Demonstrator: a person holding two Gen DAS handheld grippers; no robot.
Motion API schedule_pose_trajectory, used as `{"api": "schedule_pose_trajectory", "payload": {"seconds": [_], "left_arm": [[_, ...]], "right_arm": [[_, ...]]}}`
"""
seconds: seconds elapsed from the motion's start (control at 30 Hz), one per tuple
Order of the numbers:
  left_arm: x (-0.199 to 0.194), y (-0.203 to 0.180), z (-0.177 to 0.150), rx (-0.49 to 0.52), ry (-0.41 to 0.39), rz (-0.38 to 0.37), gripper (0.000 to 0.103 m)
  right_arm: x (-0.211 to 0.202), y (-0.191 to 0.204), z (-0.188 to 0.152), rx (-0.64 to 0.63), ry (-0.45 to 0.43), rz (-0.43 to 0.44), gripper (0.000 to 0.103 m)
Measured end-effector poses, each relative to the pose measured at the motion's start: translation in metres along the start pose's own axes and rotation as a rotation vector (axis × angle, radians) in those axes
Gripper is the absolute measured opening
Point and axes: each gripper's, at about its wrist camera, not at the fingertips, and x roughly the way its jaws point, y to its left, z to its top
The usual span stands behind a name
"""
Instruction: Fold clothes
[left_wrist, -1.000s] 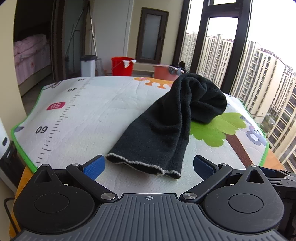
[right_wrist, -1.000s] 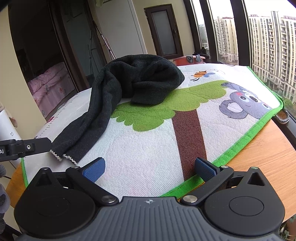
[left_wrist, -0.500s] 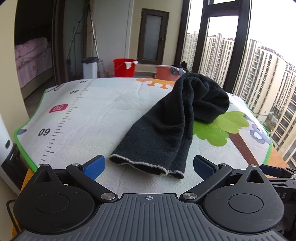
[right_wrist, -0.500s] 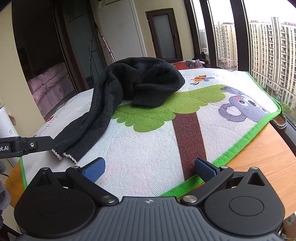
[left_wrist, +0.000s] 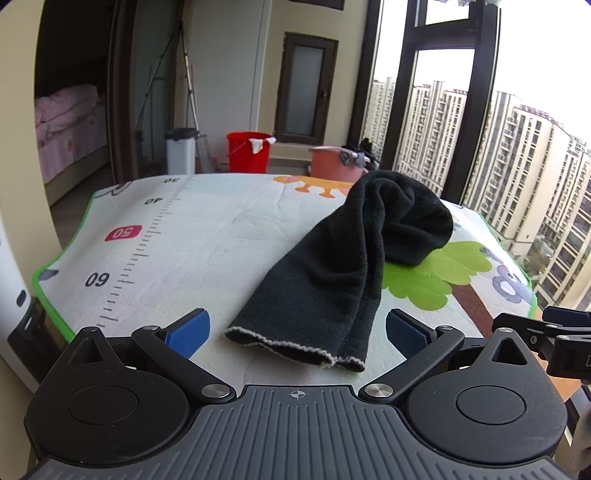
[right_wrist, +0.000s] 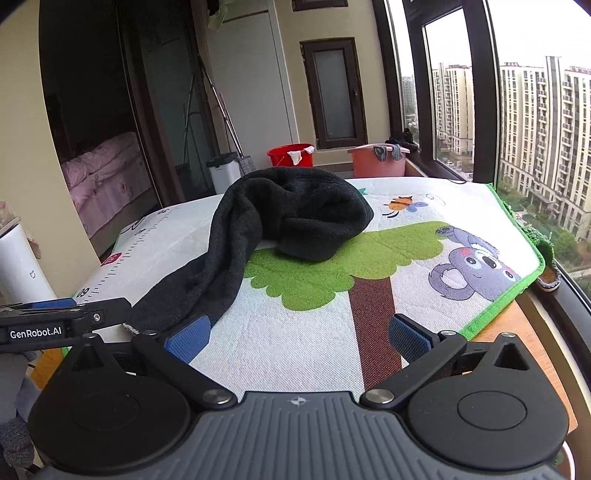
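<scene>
Both grippers have crept closer: your left gripper (left_wrist: 294, 329) now brackets the hem of the dark garment (left_wrist: 343, 266) lying bunched on the play mat (left_wrist: 207, 236), fingers wide and empty; your right gripper (right_wrist: 297, 334), equally wide, nears the hem's side, so you're approaching the grasp

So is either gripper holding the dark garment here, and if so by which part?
Nothing is held. The left gripper is open with the dark garment's hem edge lying between its fingers, ungripped; the right gripper is open over the play mat.

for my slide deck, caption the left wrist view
Open left gripper facing the hem of a dark knit garment on a printed play mat.
</scene>
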Motion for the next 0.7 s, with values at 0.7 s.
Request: {"api": "schedule_pose_trajectory", "payload": {"seconds": [0.7], "left_arm": [[0.0013, -0.0044, -0.0032, 0.022, 0.021, -0.004, 0.103]], "right_arm": [[0.0042, -0.0047, -0.0014, 0.029, 0.024, 0.016, 0.103]]}}
